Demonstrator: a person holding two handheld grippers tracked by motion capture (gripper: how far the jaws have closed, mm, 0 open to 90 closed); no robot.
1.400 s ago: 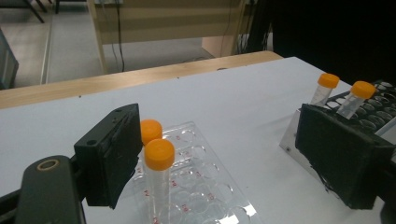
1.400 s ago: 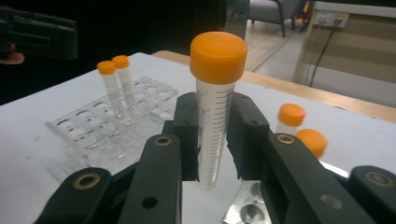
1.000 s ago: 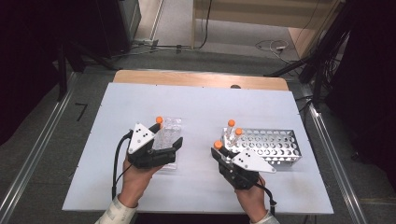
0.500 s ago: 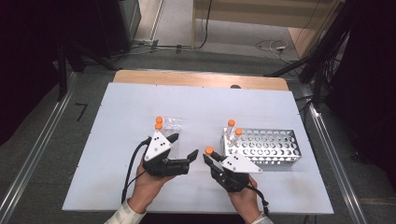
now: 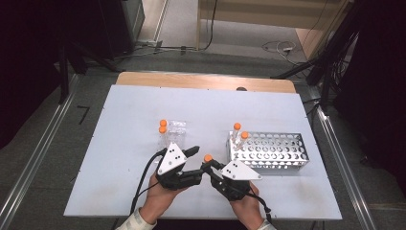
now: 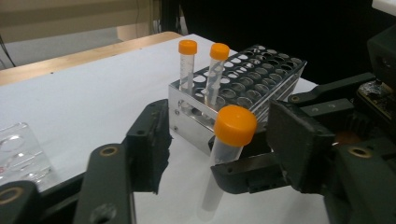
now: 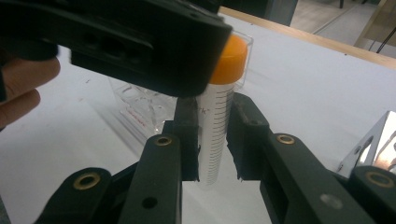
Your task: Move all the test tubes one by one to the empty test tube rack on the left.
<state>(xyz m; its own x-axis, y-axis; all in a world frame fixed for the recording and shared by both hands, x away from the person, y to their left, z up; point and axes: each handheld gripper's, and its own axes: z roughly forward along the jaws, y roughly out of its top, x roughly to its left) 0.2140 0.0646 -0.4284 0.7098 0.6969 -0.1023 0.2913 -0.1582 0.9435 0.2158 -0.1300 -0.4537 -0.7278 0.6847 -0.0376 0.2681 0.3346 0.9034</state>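
Gripping tube point(image 7: 215, 126) upright: right tongs point(image 7: 212, 140); left tongs point(image 6: 219, 149) closing round cap, untouched

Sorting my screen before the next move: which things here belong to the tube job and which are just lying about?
In the job:
- held tube
- right claw, shut on it
- left claw
- metal rack
- clear holder

Lying about:
- floor cables

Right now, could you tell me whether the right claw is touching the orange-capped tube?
Touching. The right gripper view shows the right claw with both jaws pressed against the orange-capped tube, holding it upright.
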